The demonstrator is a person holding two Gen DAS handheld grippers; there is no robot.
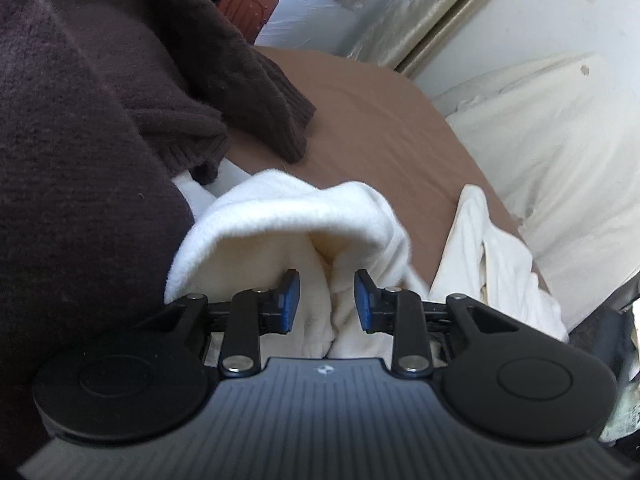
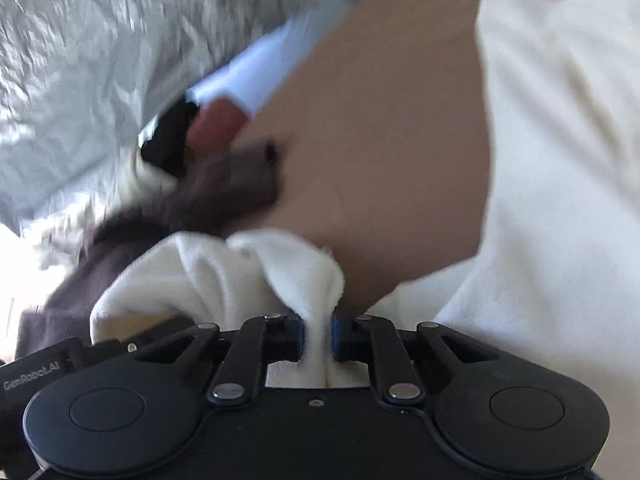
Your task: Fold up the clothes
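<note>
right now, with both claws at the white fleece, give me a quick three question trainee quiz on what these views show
1. True or false: the right claw is pinching a fold of the white fleece garment.
2. What colour is the knitted sweater lying beside the fleece? A) red B) dark brown C) green
3. What surface do the clothes lie on?

Key:
1. True; its pads press the fold.
2. B.
3. The tan sheet. Note that the left claw has fleece between its pads with gaps showing, so it counts as open.
</note>
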